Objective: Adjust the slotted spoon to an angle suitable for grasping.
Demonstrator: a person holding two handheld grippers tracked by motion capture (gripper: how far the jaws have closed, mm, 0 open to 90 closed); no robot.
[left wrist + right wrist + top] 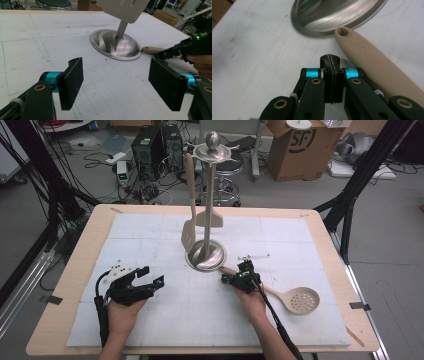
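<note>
While my right tongs (331, 65) sit pressed together, empty, beside the slotted spoon (290, 298) lying toward the desk's (150, 220) right edge and my left tongs (117, 85) gape apart, I'd grip its stiff, light, probably slippery handle mid-length.

A lab: computer towers (156, 145), floor cables (100, 160) (cardboard box (295, 145) too).

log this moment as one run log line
left gripper: open, empty | right gripper: shut, empty, beside slotted spoon handle | spoon: flat on mat, near rack base
</note>
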